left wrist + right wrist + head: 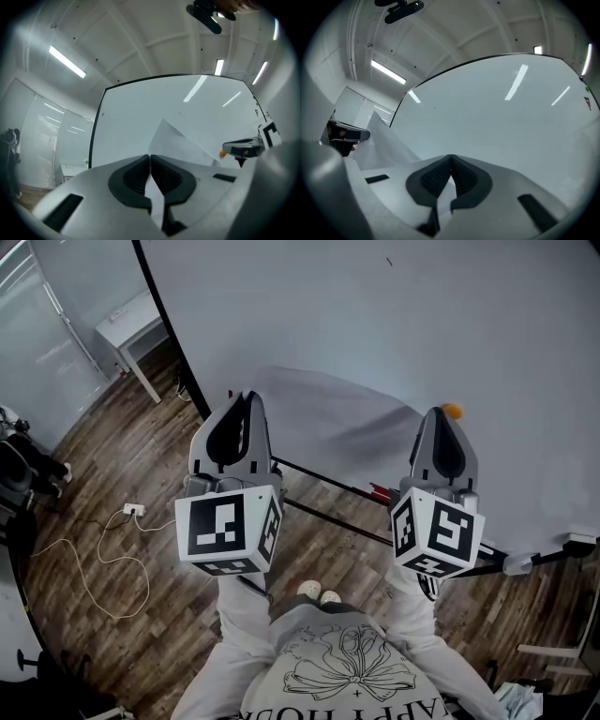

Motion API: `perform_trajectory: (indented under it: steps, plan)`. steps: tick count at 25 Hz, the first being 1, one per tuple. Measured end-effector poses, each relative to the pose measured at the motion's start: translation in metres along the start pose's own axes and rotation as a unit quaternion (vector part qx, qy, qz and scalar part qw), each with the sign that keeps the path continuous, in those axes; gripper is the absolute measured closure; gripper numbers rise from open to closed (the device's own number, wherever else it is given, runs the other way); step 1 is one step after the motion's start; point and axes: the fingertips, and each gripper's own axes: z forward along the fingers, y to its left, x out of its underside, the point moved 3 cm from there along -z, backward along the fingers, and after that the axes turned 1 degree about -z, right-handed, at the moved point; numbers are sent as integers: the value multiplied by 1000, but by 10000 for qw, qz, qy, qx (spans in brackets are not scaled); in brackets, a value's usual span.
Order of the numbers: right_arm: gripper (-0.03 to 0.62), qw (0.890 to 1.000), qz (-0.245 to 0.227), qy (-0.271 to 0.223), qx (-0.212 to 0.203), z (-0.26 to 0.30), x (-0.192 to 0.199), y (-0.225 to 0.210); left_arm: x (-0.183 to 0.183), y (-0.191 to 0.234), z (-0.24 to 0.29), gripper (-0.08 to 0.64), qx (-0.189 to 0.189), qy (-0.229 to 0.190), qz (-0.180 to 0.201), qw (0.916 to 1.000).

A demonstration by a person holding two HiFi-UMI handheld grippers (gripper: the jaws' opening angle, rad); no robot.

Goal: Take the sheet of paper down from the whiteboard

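we are gripping sheet of paper (pixel 347 423) with both claws, in front of whiteboard (pixel 394 306). left claw (pixel 150 157) is clenching on sheet's left edge, right claw (pixel 450 158) is clenching on its right edge. sheet is bowing between them, low on board. small orange dot (pixel 453 411) is sitting just beside right claw tip. we are standing on wooden floor (pixel 103 521).

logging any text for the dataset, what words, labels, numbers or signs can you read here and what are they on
"HAPPY HOUR", probably: upside down and cut off by the picture's edge, on the person's shirt.
Marker cubes: black-and-white square patterns, no letters.
Whiteboard: a few tiny marks, too small to read.
Sheet of paper: no print visible.
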Motion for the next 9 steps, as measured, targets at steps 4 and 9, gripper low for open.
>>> perform_trajectory:
  steps: [4,9]
  plan:
    - [591,10000,2,-9,-18,-1,-1,0,0,-1,-2,546,-33,-6,-17,10000]
    - [591,10000,17,-3,-48,-4,-1,2,1,-1,-5,546,-42,11,-24,10000]
